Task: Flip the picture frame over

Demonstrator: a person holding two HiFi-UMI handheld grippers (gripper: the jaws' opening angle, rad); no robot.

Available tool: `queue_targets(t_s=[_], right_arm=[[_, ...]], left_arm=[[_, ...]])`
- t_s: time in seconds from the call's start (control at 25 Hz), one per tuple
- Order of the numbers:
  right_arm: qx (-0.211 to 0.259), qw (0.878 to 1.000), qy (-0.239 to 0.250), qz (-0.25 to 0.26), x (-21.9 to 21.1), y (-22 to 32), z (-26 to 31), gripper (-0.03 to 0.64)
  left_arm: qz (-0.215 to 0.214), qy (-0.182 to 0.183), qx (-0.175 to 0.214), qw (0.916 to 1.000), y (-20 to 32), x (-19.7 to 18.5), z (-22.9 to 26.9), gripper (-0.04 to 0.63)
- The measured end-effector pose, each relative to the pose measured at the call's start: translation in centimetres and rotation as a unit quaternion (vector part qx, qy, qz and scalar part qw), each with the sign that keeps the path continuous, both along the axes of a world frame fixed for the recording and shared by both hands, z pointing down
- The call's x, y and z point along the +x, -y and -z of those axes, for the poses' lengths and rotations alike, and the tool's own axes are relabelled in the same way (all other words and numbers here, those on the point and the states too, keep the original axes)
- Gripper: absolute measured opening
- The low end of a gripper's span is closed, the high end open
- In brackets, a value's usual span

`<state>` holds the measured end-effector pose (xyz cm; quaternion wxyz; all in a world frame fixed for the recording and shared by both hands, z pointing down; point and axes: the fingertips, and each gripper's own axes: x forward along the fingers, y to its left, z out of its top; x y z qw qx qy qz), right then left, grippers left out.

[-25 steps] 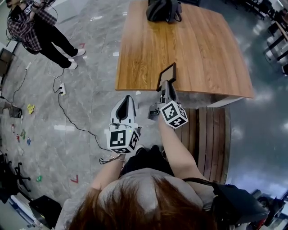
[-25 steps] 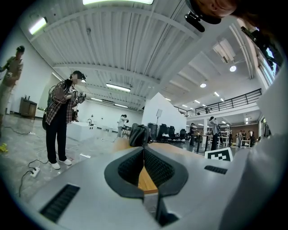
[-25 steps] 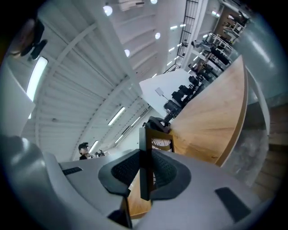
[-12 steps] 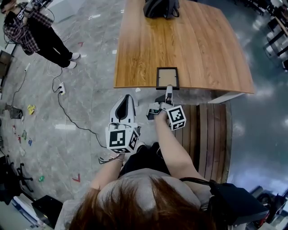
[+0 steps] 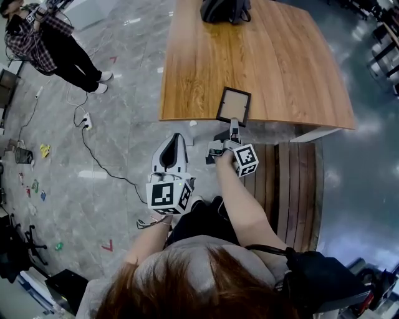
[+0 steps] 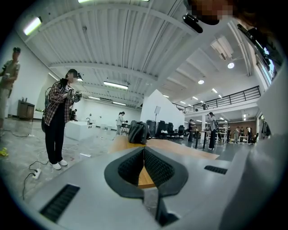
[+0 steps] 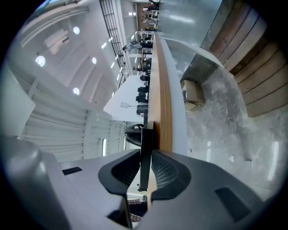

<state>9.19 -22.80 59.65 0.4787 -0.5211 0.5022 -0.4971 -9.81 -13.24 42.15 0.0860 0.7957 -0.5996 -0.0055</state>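
The picture frame (image 5: 234, 105), a black border around a brown board, lies nearly flat on the wooden table (image 5: 280, 62) close to its near edge. My right gripper (image 5: 234, 123) is shut on the frame's near edge. In the right gripper view the frame (image 7: 146, 148) shows edge-on, pinched between the two pads, with the table edge (image 7: 164, 90) running beside it. My left gripper (image 5: 174, 144) hangs over the floor to the left of the table's corner, shut and holding nothing. In the left gripper view its jaw tips (image 6: 144, 150) meet, and only the tabletop shows behind them.
A black backpack (image 5: 224, 9) sits at the table's far edge and also shows in the left gripper view (image 6: 138, 131). A slatted wooden bench (image 5: 290, 187) stands right of me. A person in a plaid shirt (image 5: 43, 43) stands at far left, near a power strip (image 5: 86, 121) and its cable on the floor.
The frame stood tilted up on edge a second ago and now lies almost flat on the table. My right gripper rolled and sank with it. The left gripper barely moved.
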Motion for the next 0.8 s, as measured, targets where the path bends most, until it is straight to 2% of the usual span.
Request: queue_targets(t_s=[0.2, 0.6, 0.8], right_arm=[[-0.019, 0.998, -0.025, 0.061, -1.2, 0.9, -1.4, 0.092], [-0.007, 0.986, -0.005, 0.164, -0.3, 2.2, -2.4, 0.087], [-0.01, 0.98, -0.054, 0.191, -0.3, 2.2, -1.8, 0.089]], left_arm=[[0.0, 0.0, -0.004, 1.0, 0.2, -0.4, -0.7, 0.008], [-0.008, -0.002, -0.01, 0.9999, 1.8, 0.7, -1.6, 0.008], [-0.014, -0.008, -0.008, 0.9998, 1.8, 1.4, -1.4, 0.008]])
